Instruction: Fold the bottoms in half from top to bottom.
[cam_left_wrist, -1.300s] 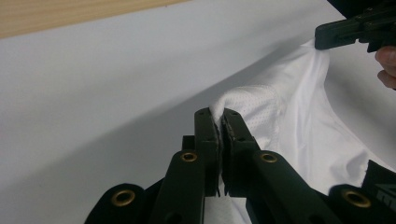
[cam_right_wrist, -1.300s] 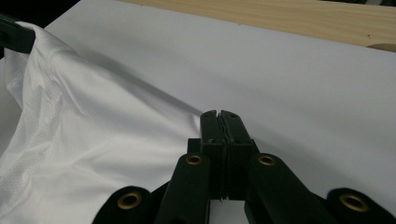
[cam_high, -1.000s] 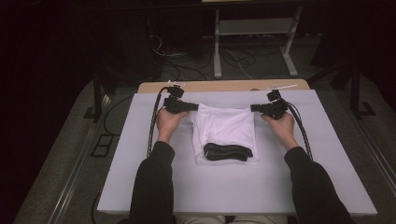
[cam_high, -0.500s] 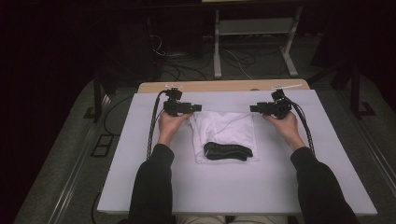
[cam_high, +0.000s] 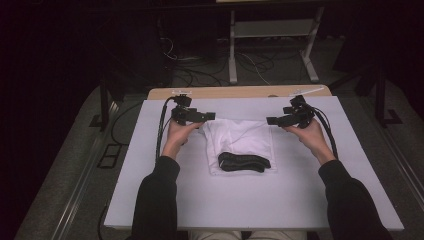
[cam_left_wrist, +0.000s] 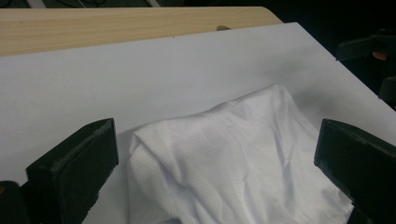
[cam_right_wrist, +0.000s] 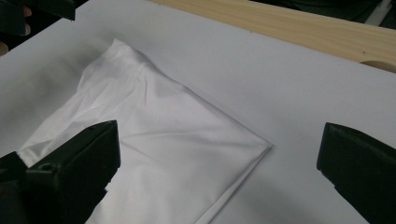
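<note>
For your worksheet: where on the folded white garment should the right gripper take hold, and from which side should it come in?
I would grip the white garment at its crisp far corner, coming from the right gripper's side, jaws spread: there the layers lie flat and the edge sits free on the table.

This looks like a lab or recording room rather than a home. The surface (cam_high: 200, 200) is a wooden top covered with a plain white sheet, lit brightly while the room around it lies dark. Behind it, loose cables (cam_high: 200, 75) sprawl over a grey carpeted floor (cam_high: 75, 165), and the white metal legs of an equipment stand (cam_high: 270, 45) rise at the back. A floor socket box (cam_high: 107, 156) sits left of the surface, and dark stand legs (cam_high: 104, 102) stand nearby.
</note>
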